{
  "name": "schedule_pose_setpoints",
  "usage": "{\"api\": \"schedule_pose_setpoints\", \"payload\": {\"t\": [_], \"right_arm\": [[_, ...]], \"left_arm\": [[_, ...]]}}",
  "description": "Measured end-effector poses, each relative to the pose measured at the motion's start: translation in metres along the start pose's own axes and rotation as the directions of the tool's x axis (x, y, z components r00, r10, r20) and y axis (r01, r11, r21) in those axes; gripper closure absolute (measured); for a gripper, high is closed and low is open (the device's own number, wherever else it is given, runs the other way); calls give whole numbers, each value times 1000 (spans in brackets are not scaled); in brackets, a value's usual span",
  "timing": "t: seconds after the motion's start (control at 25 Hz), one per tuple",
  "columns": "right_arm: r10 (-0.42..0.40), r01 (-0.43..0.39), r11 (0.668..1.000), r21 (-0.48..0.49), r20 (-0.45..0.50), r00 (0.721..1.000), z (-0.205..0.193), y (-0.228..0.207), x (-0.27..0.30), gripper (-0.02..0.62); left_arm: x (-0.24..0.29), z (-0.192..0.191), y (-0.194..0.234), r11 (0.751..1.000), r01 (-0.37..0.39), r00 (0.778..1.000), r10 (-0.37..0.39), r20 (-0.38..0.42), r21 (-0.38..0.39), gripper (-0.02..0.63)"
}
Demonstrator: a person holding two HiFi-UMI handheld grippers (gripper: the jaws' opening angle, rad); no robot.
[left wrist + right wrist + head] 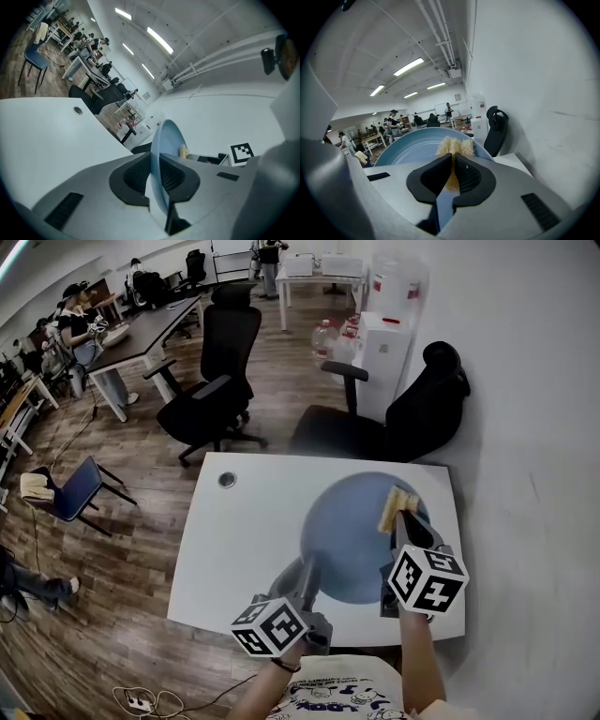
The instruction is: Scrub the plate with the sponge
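1. The blue plate (pixel 352 540) lies on the white table (pixel 244 540), at the lower centre-right of the head view
2. The left gripper (pixel 309 570) clamps the plate's lower left rim, jaws narrow on the thin edge
3. The right gripper (pixel 403 519) pinches the yellow sponge (pixel 396 505), which touches the plate's upper right part
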State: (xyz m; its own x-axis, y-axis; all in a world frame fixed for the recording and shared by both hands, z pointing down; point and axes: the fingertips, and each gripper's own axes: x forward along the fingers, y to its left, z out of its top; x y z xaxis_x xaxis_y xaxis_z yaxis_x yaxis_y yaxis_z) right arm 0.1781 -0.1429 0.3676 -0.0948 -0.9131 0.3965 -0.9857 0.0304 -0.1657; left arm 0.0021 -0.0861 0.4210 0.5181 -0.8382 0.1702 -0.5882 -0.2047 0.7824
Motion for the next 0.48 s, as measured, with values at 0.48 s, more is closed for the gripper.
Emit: {"api": "schedule_pose_setpoints", "payload": {"t": [0.48], "right_arm": [[42,-43,997,-70,-22,999,5,16,20,557]], "left_arm": [[2,5,3,999,-16,1000,15,11,29,572]]}}
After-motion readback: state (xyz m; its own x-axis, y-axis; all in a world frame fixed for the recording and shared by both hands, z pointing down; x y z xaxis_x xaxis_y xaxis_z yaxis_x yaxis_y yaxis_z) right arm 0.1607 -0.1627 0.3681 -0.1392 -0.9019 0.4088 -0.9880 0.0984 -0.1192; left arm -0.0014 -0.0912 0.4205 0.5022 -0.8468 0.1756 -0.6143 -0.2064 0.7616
